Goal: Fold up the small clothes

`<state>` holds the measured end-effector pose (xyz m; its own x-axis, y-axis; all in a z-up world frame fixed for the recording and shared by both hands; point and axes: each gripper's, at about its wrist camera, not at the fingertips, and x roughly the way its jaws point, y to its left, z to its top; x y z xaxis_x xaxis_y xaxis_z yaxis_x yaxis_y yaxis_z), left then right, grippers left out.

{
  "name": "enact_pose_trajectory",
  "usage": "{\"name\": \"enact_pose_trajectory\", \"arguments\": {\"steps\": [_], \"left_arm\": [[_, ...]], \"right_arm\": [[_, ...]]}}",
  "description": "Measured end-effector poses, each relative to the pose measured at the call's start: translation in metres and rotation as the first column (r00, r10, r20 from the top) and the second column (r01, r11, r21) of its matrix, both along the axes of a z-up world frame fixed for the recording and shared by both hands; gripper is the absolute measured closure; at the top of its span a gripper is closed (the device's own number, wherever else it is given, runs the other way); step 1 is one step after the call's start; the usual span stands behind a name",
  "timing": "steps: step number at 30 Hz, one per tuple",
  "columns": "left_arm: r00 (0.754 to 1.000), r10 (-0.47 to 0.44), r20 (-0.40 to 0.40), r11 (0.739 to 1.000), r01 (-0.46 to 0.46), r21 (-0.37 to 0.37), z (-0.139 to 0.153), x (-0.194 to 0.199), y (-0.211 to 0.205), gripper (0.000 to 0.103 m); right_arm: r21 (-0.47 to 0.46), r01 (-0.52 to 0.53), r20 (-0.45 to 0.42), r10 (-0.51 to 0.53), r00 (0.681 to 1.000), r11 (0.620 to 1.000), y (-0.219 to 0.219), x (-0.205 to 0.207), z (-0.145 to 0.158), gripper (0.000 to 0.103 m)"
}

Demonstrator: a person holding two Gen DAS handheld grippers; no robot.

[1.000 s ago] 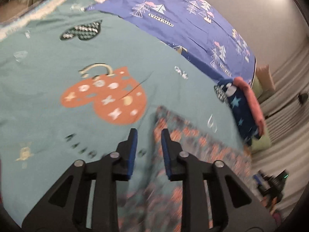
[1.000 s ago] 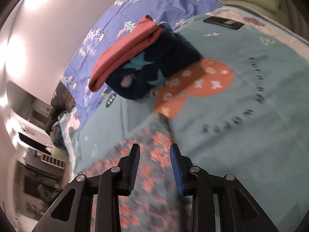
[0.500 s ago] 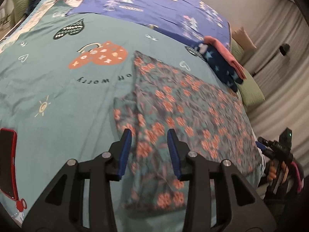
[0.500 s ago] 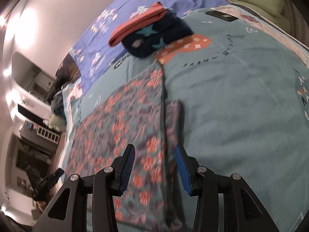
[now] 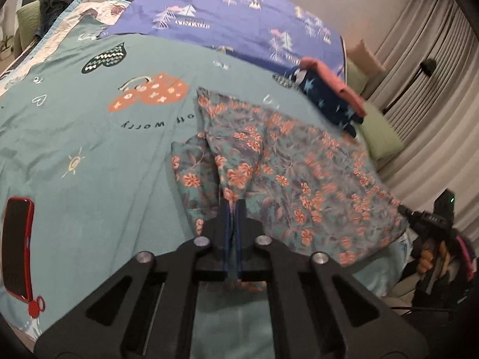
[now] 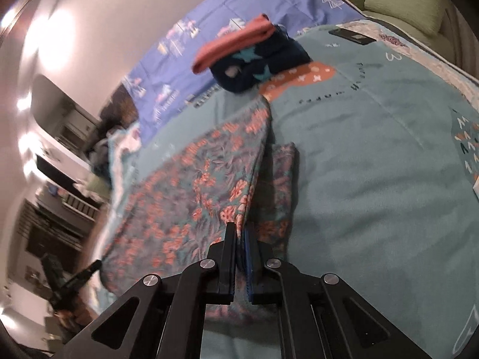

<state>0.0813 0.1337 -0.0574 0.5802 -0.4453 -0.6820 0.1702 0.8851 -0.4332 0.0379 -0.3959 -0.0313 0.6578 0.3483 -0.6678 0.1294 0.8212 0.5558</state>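
Note:
A teal garment with orange flowers (image 5: 284,161) lies spread on the teal bedspread (image 5: 89,137). It also shows in the right wrist view (image 6: 194,185). My left gripper (image 5: 233,206) is shut on the garment's near edge, where a fold line runs away from the fingers. My right gripper (image 6: 241,233) is shut on the garment's edge at the other side, and the cloth rises slightly to the fingers. A folded-under strip of the garment (image 6: 281,179) lies beside each pinched edge.
A stack of folded clothes, navy with stars and a pink piece on top (image 5: 329,92), sits at the far side, seen too in the right wrist view (image 6: 254,56). A red-cased phone (image 5: 16,245) lies near left. A blue patterned sheet (image 5: 233,24) lies behind. Curtains and green cushions (image 6: 404,3) border the bed.
Both grippers were open above the garment half a second ago. Both have now closed on its near edge, and the cloth is lifted slightly at the fingers.

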Motion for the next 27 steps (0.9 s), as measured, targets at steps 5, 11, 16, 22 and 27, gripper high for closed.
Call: {"name": "enact_pose_trajectory", "arguments": {"steps": [5, 11, 16, 22, 27], "left_arm": [[0.999, -0.020, 0.025, 0.999, 0.019, 0.033, -0.001, -0.019, 0.006, 0.099], [0.999, -0.033, 0.008, 0.999, 0.033, 0.039, -0.016, -0.022, -0.002, 0.056], [0.998, -0.048, -0.030, 0.996, 0.050, 0.077, -0.027, -0.010, -0.012, 0.098], [1.000, -0.020, -0.010, 0.997, 0.019, -0.080, -0.013, -0.024, 0.015, 0.099], [1.000, -0.027, 0.007, 0.996, 0.027, -0.090, -0.014, -0.049, 0.033, 0.099]], "right_arm": [[-0.040, -0.013, -0.051, 0.011, 0.999, 0.999, 0.001, -0.012, -0.009, 0.091], [0.013, -0.029, -0.070, 0.030, 0.997, 0.999, 0.001, -0.023, -0.024, 0.065], [-0.068, -0.049, -0.074, 0.044, 0.996, 0.996, 0.011, -0.026, -0.025, 0.078], [0.014, -0.042, -0.040, 0.042, 0.998, 0.999, -0.003, -0.036, -0.014, 0.099], [0.032, -0.046, -0.081, 0.048, 0.996, 0.998, -0.018, -0.046, -0.019, 0.098]]}}
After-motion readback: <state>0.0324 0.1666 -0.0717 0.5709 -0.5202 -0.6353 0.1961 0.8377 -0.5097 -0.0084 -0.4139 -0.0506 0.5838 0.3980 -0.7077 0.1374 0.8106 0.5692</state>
